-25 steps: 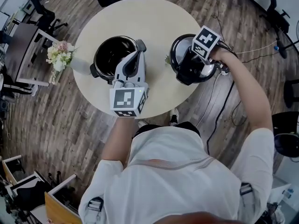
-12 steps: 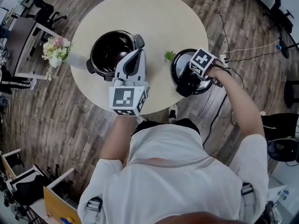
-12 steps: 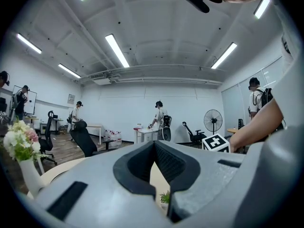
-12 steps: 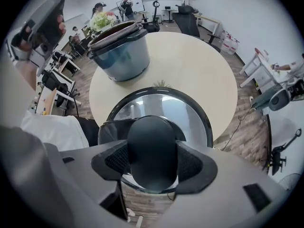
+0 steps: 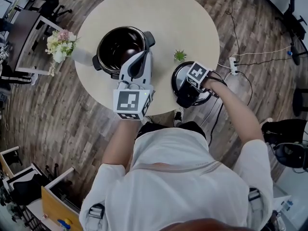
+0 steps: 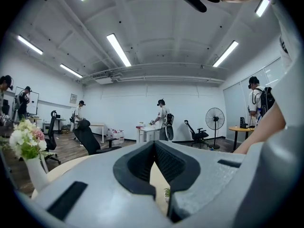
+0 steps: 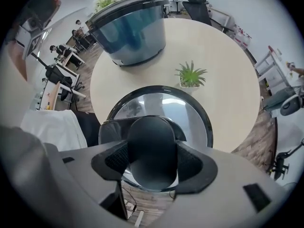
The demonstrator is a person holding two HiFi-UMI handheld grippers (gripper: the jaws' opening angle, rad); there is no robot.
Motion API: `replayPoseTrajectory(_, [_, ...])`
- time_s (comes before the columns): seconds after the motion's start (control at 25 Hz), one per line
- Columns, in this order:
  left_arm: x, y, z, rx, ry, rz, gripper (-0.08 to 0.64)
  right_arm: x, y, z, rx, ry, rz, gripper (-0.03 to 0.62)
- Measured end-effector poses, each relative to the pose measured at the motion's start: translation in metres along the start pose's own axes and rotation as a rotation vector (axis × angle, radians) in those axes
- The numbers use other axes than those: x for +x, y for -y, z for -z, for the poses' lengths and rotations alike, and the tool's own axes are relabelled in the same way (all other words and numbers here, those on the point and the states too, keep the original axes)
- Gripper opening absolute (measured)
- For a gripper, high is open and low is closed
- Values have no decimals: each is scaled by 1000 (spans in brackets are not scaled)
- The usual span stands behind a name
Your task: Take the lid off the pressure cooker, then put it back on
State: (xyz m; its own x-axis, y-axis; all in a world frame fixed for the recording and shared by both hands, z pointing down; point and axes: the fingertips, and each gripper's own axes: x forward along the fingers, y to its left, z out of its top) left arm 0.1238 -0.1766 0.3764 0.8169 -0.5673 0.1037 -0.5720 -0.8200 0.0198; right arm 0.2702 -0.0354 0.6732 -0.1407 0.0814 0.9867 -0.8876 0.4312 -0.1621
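The open pressure cooker pot point(image 5: 120, 47) stands on the round table point(image 5: 159, 18), its dark inside showing; in the right gripper view the pot point(image 7: 130, 25) is at the far side. My left gripper point(image 5: 142, 56) lies level at the pot's near rim, shut with nothing in it; its tips point(image 6: 154, 144) meet. My right gripper point(image 5: 190, 88) points straight down and is shut on the black knob point(image 7: 152, 151) of the lid point(image 5: 179, 74). The shiny, black-rimmed lid point(image 7: 161, 108) sits at the table's front right edge, partly past it; whether it touches the table I cannot tell.
A small green plant point(image 5: 180, 56) stands just beyond the lid, also in the right gripper view point(image 7: 191, 75). A vase of flowers point(image 5: 60, 44) is at the table's left edge. A power strip point(image 5: 234, 64) and cables lie on the floor to the right.
My right gripper has carried the lid downward and toward the table's front right edge. The left gripper stays by the pot, only slightly lower.
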Motion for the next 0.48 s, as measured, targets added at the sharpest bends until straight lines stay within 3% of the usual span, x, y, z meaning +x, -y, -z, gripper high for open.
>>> replayPoseTrajectory(0.24, [-11,-10,8,-3,-9,-21,5,23,-8,-16,-13,-9,-1,287])
replayPoseTrajectory(0.48, [-15,-17,12,-3,-7,-29,5,33,-9,-30,-48,-37,50,287])
